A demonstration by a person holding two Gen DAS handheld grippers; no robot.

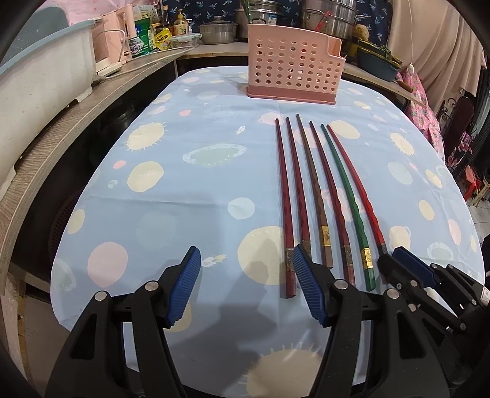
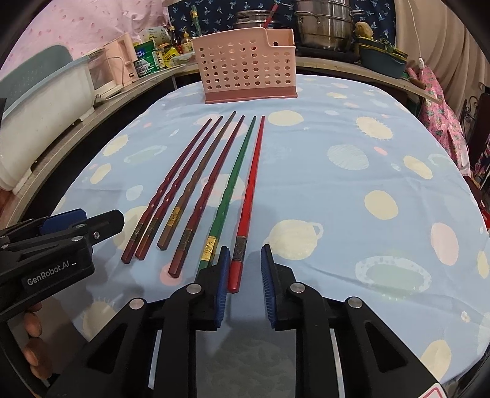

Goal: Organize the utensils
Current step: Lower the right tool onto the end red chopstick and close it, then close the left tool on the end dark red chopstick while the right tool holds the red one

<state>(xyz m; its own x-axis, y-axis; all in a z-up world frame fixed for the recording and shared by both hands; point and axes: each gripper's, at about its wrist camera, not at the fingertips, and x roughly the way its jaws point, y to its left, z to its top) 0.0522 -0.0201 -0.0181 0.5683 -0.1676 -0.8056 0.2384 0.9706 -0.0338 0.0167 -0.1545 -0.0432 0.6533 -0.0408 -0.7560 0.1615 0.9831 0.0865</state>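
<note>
Several chopsticks (image 1: 318, 196) lie side by side on the blue spotted tablecloth (image 1: 183, 214), thin ends toward a pink perforated utensil holder (image 1: 294, 70) at the far end. My left gripper (image 1: 246, 249) is open low over the cloth, its right pad beside the leftmost dark red sticks. My right gripper (image 2: 245, 254) stands with a narrow gap around the thick end of the red chopstick (image 2: 245, 208), the rightmost one; cloth shows between the stick and the right pad. The green chopstick (image 2: 229, 183) lies just left of it. The holder (image 2: 248, 70) stands upright.
A wooden counter (image 1: 76, 122) curves along the left and back, carrying a white tub (image 1: 39, 79), a pink appliance, bottles and steel pots (image 2: 324, 24). A person's fingers (image 2: 33, 330) hold the left gripper (image 2: 101, 214). Patterned fabric hangs off the right side.
</note>
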